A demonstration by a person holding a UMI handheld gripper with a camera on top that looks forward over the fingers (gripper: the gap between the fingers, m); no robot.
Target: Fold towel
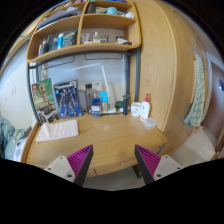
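Note:
A pinkish folded towel [57, 129] lies flat on the wooden desk [100, 135], at its left part, beyond and to the left of my fingers. My gripper [112, 165] hovers over the desk's front edge, well short of the towel. Its two fingers with magenta pads [80, 160] stand wide apart, with only the desk edge and floor showing in the gap. The gripper is open and holds nothing.
Bottles and small containers [100, 101] line the desk's back, with a white bottle with an orange cap [146, 106] at the right. Boxes with pictures [66, 97] lean against the wall. Shelves [85, 30] full of items hang above. A wooden wardrobe panel [170, 70] stands right.

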